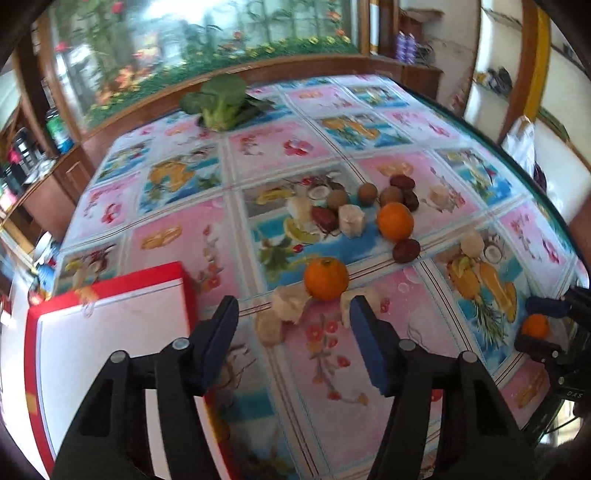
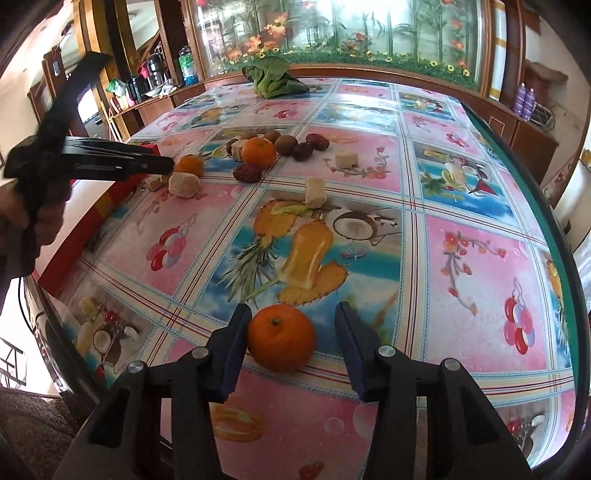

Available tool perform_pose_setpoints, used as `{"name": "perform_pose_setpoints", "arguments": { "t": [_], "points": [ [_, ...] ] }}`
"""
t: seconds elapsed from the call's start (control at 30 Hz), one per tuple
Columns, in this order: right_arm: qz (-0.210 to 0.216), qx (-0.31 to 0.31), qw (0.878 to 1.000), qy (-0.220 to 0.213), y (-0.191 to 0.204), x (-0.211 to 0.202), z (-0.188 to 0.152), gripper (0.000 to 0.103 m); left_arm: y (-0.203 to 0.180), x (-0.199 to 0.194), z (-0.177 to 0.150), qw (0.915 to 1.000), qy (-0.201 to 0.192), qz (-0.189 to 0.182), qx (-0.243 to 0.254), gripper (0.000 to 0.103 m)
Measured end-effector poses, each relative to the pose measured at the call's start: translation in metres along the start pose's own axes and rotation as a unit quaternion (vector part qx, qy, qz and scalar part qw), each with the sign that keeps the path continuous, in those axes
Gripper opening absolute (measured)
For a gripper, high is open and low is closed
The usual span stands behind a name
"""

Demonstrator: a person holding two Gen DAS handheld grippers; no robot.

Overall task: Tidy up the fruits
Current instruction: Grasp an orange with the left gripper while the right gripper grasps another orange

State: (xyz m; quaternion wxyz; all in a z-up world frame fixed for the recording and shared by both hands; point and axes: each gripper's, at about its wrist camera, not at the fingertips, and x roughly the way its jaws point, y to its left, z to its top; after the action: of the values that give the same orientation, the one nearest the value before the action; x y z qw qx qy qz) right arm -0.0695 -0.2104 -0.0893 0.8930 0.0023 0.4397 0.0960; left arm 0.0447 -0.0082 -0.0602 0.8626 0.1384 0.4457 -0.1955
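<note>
In the right wrist view a small orange (image 2: 280, 338) lies on the fruit-print tablecloth between the fingers of my right gripper (image 2: 293, 314). The left pad touches it and a gap shows at the right pad, so the gripper is open. My left gripper (image 1: 295, 308) is open over pale fruit chunks (image 1: 290, 302), just short of a second orange (image 1: 326, 278). A third orange (image 1: 395, 220) sits farther back among brown round fruits (image 1: 367, 194), dark red dates (image 1: 406, 250) and more pale chunks (image 1: 351, 219). The red box (image 1: 110, 325) with a white inside stands left of the left gripper.
A leafy green vegetable (image 1: 221, 103) lies at the table's far end. The green-rimmed table edge (image 2: 554, 221) curves along the right. A wooden cabinet with a flower-painted glass panel (image 2: 332, 33) stands behind the table. A hand (image 2: 40, 218) holds the left gripper (image 2: 164, 164).
</note>
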Motion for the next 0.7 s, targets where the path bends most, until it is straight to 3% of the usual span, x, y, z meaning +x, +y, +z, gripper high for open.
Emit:
{"name": "perform_pose_setpoints", "arguments": {
  "t": [0.07,0.13,0.33,0.57,0.7],
  "points": [
    [0.000,-0.002,1.000,-0.001,0.000,0.000,0.000,0.047,-0.001,0.015,0.009,0.9996,0.026,-0.013,0.009,0.050],
    [-0.001,-0.004,1.000,-0.002,0.000,0.001,0.000,0.047,-0.003,0.020,0.018,0.9989,0.032,-0.031,0.016,0.047],
    [0.000,-0.003,1.000,-0.005,0.000,0.001,0.000,0.047,-0.013,0.032,0.034,0.9969,0.053,-0.052,0.026,0.045],
    [0.000,-0.007,1.000,-0.005,0.000,0.001,0.000,0.047,-0.010,0.047,0.029,0.9955,0.077,-0.052,0.019,0.044],
    [-0.008,-0.010,1.000,-0.001,0.002,0.001,0.000,0.041,-0.009,0.054,0.030,0.9939,0.087,-0.067,0.009,0.034]
  ]
}}
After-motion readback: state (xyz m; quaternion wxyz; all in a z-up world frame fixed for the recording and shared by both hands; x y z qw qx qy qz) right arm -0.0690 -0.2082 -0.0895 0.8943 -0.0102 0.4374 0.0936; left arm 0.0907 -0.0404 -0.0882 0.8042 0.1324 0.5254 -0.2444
